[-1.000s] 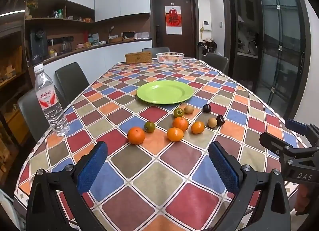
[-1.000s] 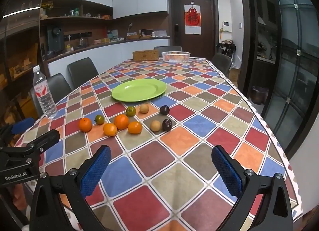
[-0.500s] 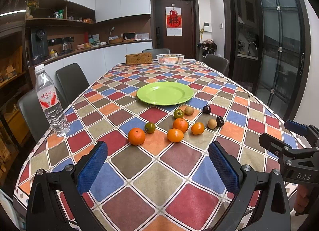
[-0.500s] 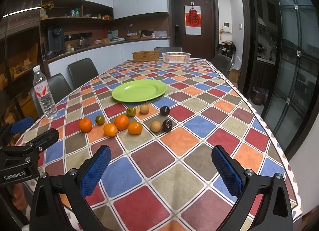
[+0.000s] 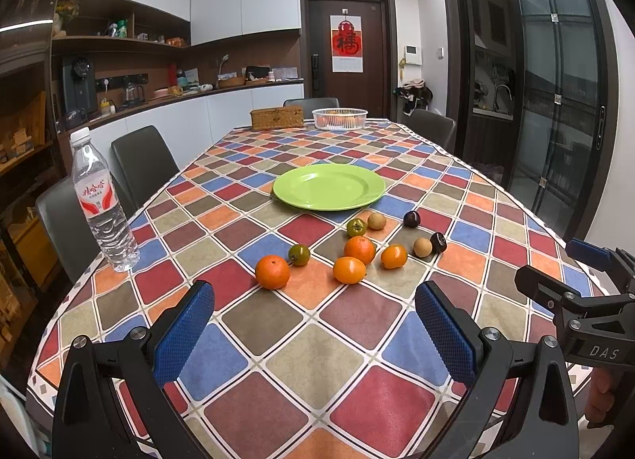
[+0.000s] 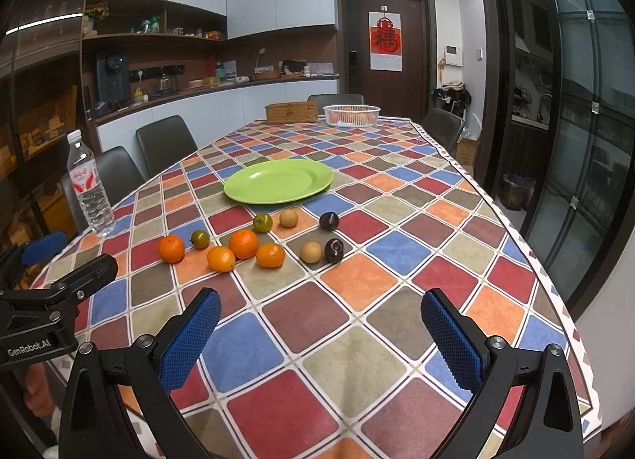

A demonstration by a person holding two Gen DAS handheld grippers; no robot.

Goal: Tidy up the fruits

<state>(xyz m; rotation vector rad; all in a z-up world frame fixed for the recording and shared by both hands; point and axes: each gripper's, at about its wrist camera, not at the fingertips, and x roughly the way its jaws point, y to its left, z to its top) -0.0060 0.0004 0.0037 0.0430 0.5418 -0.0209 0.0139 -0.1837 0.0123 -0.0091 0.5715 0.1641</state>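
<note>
Hovering: left gripper [image 5: 313, 324] jaws wide | fruits [image 5: 359, 246] strung left-right | plate [image 5: 328, 186] behind

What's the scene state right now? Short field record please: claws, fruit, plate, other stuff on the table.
left claw: open, empty, above near table edge
right claw: open, empty, above near table edge
oranges: four, loose on tablecloth
green fruits: two
tan fruits: two
dark fruits: two
green plate: empty, beyond the fruit
water bottle: upright, left edge
white basket: far end, beside wicker box
</note>
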